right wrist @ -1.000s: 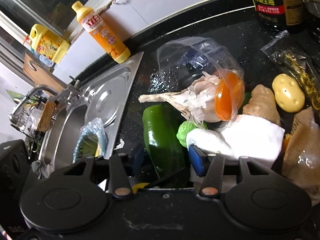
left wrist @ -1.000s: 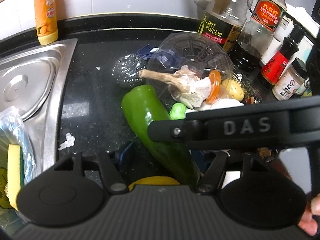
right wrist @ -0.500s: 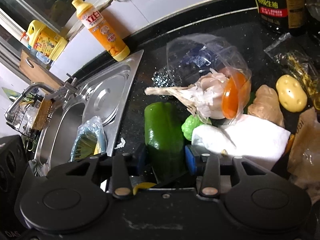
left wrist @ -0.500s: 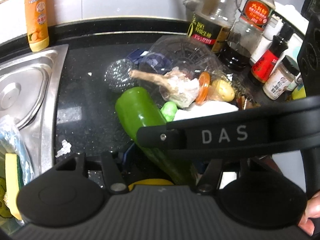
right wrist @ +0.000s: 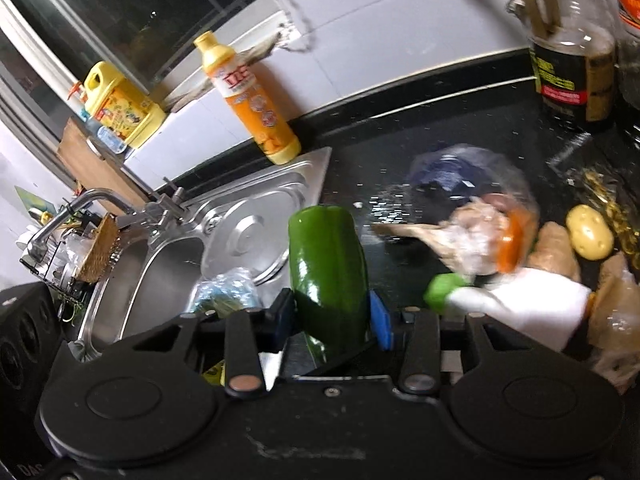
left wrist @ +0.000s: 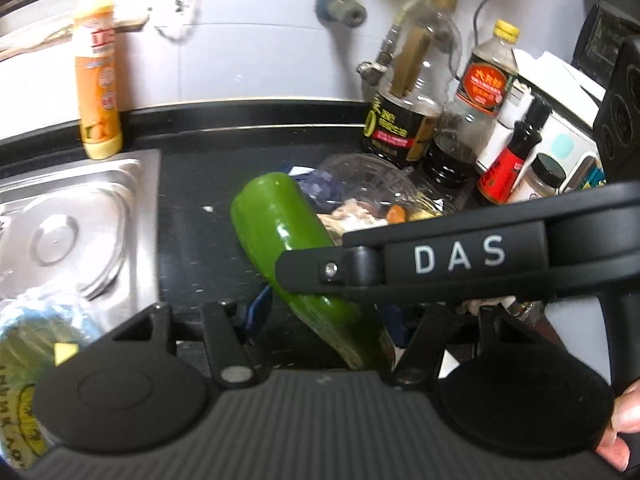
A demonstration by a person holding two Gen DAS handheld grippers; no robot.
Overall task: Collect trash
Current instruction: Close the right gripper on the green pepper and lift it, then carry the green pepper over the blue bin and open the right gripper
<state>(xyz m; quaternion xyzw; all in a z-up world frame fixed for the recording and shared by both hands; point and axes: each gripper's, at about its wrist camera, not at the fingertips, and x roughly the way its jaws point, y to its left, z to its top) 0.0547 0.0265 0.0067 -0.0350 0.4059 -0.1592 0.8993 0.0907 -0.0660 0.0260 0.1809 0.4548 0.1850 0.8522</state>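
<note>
A long green pepper (right wrist: 328, 272) is clamped between the blue pads of my right gripper (right wrist: 332, 312) and held lifted above the black counter (right wrist: 400, 152). In the left wrist view the pepper (left wrist: 288, 236) crosses the middle, with the right gripper's black arm marked DAS (left wrist: 460, 260) over it. My left gripper (left wrist: 320, 316) is mostly hidden behind the pepper; one blue pad (left wrist: 258, 306) shows, and its state is unclear. Beyond lie a garlic bulb (right wrist: 472, 236), a clear plastic lid (right wrist: 472, 184), an orange cap (right wrist: 510, 246) and white tissue (right wrist: 532, 304).
A steel sink (right wrist: 224, 240) with a bagged sponge (right wrist: 224, 296) lies left. An orange detergent bottle (left wrist: 98, 72) stands at the back wall. Sauce bottles (left wrist: 412, 100) crowd the back right. Ginger (right wrist: 556, 248), a yellow potato toy (right wrist: 590, 232) and a brown bag (right wrist: 612, 320) lie right.
My right gripper closed on the green pepper and lifted it off the counter. Both views tilted up toward the wall, and the scene is blurred by motion.
</note>
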